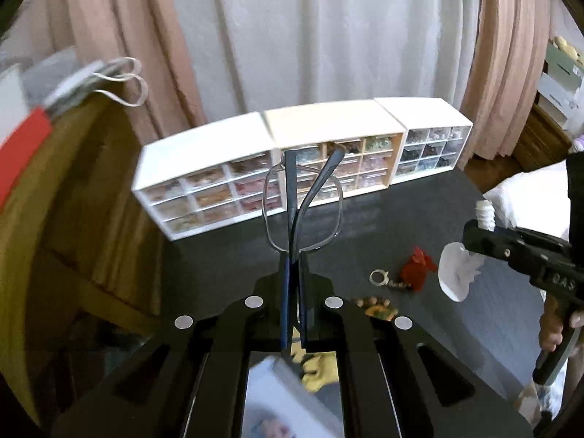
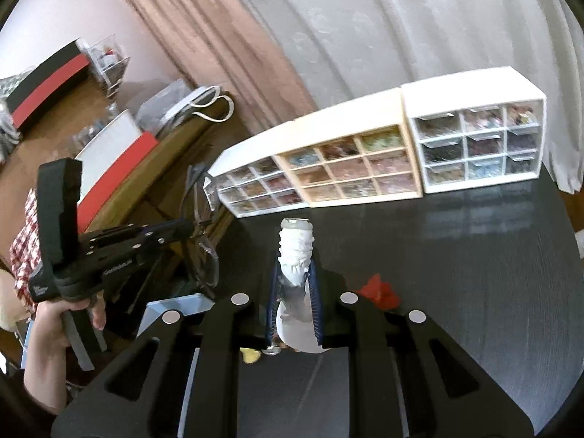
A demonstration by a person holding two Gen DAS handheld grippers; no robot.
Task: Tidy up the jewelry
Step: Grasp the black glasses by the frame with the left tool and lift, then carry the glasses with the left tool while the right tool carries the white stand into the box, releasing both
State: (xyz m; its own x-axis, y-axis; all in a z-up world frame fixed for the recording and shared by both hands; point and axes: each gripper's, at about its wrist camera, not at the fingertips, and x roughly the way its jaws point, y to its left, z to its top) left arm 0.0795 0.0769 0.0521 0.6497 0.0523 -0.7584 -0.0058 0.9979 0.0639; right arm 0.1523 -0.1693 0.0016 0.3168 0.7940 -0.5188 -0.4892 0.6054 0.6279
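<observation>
We judge the task barely begun: our left gripper (image 1: pixel 295 292) pinches the glasses (image 1: pixel 303 200) and our right gripper (image 2: pixel 294 292) pinches a white figurine (image 2: pixel 295 252), both raised before the drawer boxes (image 2: pixel 346 168), while a keyring (image 1: pixel 379 278), beads (image 1: pixel 376 308) and a red piece (image 1: pixel 418 266) lie unsorted nearer us.

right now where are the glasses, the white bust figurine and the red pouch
glasses (image 1: pixel 302 202), left wrist view, on the clear lens rim above the closed fingers
white bust figurine (image 2: pixel 296 255), right wrist view, on its ribbed upper body between the pads
red pouch (image 1: pixel 418 268), left wrist view, on its crumpled middle
</observation>
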